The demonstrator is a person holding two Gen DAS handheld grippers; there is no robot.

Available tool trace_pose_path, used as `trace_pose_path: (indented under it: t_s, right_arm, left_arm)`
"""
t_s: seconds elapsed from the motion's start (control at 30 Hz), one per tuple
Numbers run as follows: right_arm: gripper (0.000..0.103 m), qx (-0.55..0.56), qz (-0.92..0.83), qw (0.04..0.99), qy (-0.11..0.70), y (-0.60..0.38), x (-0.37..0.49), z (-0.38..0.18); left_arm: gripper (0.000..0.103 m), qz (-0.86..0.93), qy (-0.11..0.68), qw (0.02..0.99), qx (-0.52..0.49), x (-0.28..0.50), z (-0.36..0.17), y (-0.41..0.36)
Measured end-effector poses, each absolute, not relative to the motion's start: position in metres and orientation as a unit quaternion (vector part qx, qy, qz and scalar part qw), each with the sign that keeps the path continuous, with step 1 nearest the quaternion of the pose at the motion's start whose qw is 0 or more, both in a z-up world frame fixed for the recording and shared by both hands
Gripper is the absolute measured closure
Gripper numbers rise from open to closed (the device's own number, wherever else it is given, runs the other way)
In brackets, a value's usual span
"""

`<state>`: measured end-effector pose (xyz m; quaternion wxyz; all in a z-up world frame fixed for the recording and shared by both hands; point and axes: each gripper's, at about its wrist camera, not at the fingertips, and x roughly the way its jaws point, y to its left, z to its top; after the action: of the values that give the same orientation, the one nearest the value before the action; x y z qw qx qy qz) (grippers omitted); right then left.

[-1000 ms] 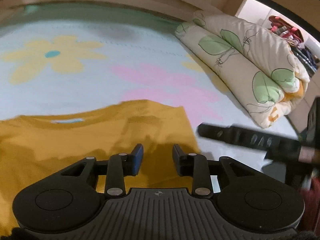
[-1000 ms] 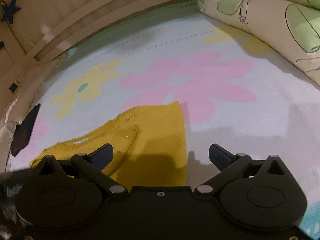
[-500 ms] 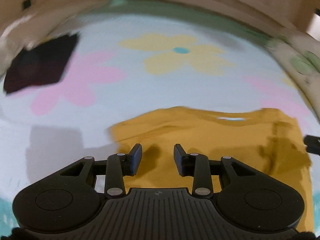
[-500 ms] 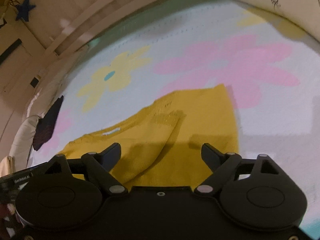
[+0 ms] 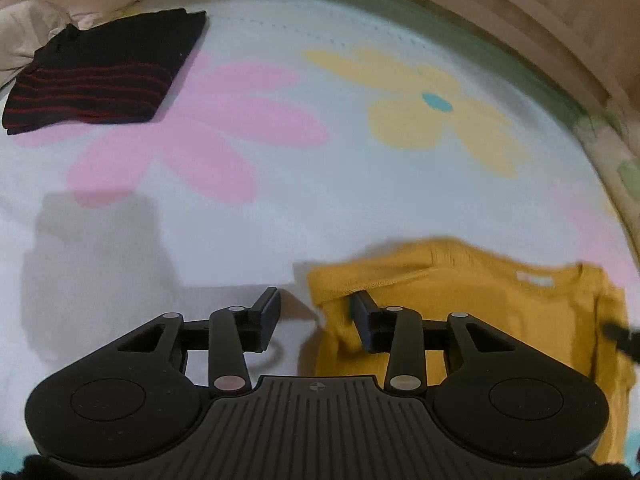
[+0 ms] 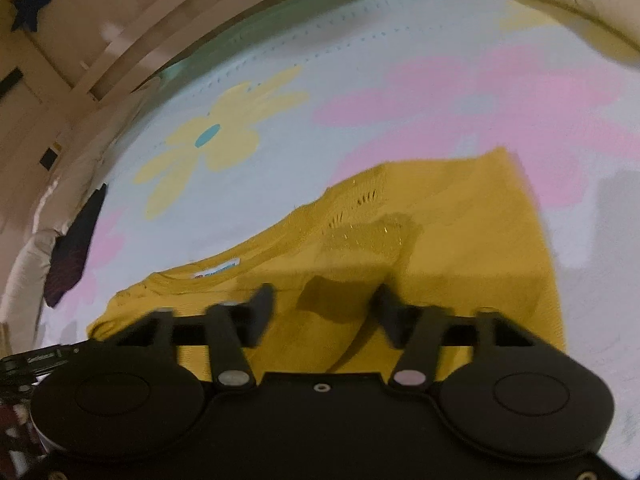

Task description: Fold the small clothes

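I have the yellow top [image 5: 500, 320] lying flat on the flowered bed sheet [image 5: 280, 240], neckline and label turned toward the far edge of the bed. It is spread out this way so that I can take its two sides at once and bring them over.

My left tongs [image 5: 316, 316] sit low at the garment's left edge. One finger stands over bare sheet. The other is tucked against the lifted sleeve hem, where the cloth curls up. Their jaws are opening, and nothing is pinched between them yet; only the sleeve edge lies in the gap. I judge I am widening them to straddle that hem before biting.

My right tongs [image 6: 322, 314] hang over the body of the top, near its right half. Their jaws are closing, with yellow cloth under the gap. The picture is smeared, and I see no fabric gathered or raised between the pads, so I count them as not gripping yet.

On this side a folded-over patch of knit [image 6: 372, 236] already lies on the body, which suggests the sleeve here is turned in.

The dark striped garment [image 5: 104, 76] rests folded in the far corner, well apart, and I read it as parked out of the working space.
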<state>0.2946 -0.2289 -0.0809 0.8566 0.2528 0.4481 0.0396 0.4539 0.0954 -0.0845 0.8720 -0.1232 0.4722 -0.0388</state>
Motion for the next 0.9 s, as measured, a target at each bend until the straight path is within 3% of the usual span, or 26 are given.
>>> trace_pose_path:
  t_s: [0.13,0.23,0.57,0.63,0.7,0.73,0.77,0.8,0.83,0.9]
  right_arm:
    - [0.074,0.247,0.053,0.864,0.436,-0.230,0.287,-0.075]
    - [0.082,0.255,0.072,0.870,0.416,-0.233,0.281,-0.063]
    - [0.088,0.223,0.044,0.897,0.380,-0.274,0.254,-0.024]
    - [0.078,0.236,0.035,0.892,0.383,-0.281,0.253,-0.031]
    - [0.076,0.248,0.037,0.888,0.385,-0.279,0.253,-0.036]
    - [0.061,0.250,0.040,0.886,0.388,-0.276,0.256,-0.037]
    - [0.040,0.249,0.044,0.884,0.393,-0.271,0.259,-0.039]
    - [0.029,0.245,0.045,0.884,0.395,-0.266,0.264,-0.040]
    - [0.023,0.234,0.044,0.888,0.392,-0.259,0.269,-0.040]
    - [0.023,0.203,0.039,0.897,0.391,-0.244,0.280,-0.038]
  left_arm:
    - [0.064,-0.032,0.454,0.877,-0.152,0.466,-0.094,0.099]
    - [0.064,-0.029,0.445,0.881,-0.159,0.474,-0.096,0.099]
    - [0.063,-0.034,0.431,0.887,-0.163,0.473,-0.087,0.097]
    - [0.063,-0.034,0.434,0.885,-0.165,0.474,-0.088,0.098]
    - [0.063,-0.033,0.439,0.881,-0.173,0.474,-0.090,0.100]
    - [0.063,-0.034,0.442,0.879,-0.175,0.475,-0.091,0.101]
    - [0.063,-0.034,0.445,0.878,-0.175,0.476,-0.093,0.101]
    - [0.063,-0.034,0.446,0.877,-0.175,0.476,-0.094,0.102]
    - [0.063,-0.035,0.447,0.877,-0.175,0.476,-0.094,0.102]
    - [0.063,-0.037,0.448,0.877,-0.171,0.476,-0.095,0.102]
